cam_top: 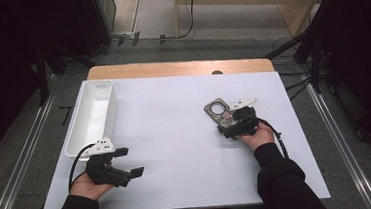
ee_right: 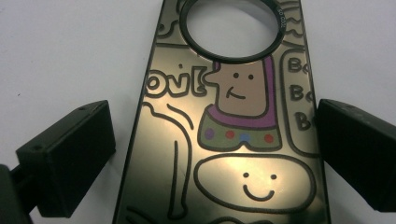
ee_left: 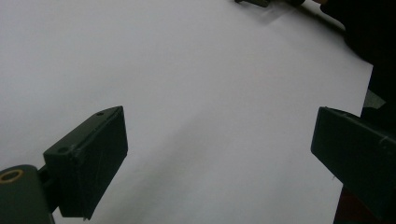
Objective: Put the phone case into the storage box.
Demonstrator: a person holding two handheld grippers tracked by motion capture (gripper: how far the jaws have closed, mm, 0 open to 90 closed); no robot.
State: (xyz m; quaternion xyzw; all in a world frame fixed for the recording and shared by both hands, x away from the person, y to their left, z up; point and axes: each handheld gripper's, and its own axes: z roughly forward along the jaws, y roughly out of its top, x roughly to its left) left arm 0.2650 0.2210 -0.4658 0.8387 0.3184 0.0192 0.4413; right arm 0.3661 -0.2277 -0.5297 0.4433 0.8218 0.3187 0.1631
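Note:
A dark glossy flat plate (cam_top: 218,109) with a round hole at its far end and cartoon drawings lies on the white table cover, right of the middle. My right gripper (cam_top: 229,124) is at the plate's near end. In the right gripper view the plate (ee_right: 233,154) runs up between the jaws of the right gripper (ee_right: 217,126), which stand open on either side of it; the right jaw is close to its edge, the left one is clearly apart. My left gripper (cam_top: 131,162) is held at the front left, open and with nothing in it (ee_left: 219,135).
A long white tray (cam_top: 77,125) stands along the left edge of the white cover (cam_top: 176,145). A strip of wooden tabletop (cam_top: 180,68) shows at the back. The other arm's dark sleeve (ee_left: 369,28) shows far off in the left gripper view.

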